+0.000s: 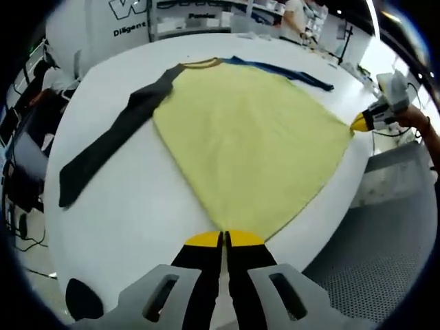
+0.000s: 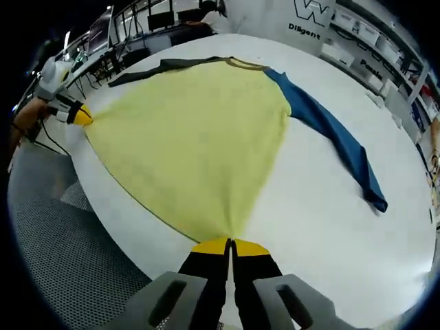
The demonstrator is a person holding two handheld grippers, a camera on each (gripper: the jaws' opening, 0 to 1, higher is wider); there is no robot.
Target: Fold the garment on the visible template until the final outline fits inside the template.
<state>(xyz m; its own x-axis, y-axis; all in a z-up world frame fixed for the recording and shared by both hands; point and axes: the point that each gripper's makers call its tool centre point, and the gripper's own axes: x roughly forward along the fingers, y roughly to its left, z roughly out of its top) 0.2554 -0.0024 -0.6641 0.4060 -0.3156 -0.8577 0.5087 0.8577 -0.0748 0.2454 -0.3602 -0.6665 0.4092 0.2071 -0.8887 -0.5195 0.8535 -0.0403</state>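
On the white surface the shirt lies flat, hem along the near edge, sleeves spread toward the far edge. Your left gripper and right gripper are each clamped on a hem corner. It's light, limp cloth; keep it taut at the corners or it will sag.

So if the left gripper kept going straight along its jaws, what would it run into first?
The left gripper is already shut on a bottom corner of the shirt. Straight ahead lies its yellow body, spread flat on the white table, so it would likely just slide over cloth toward the collar.
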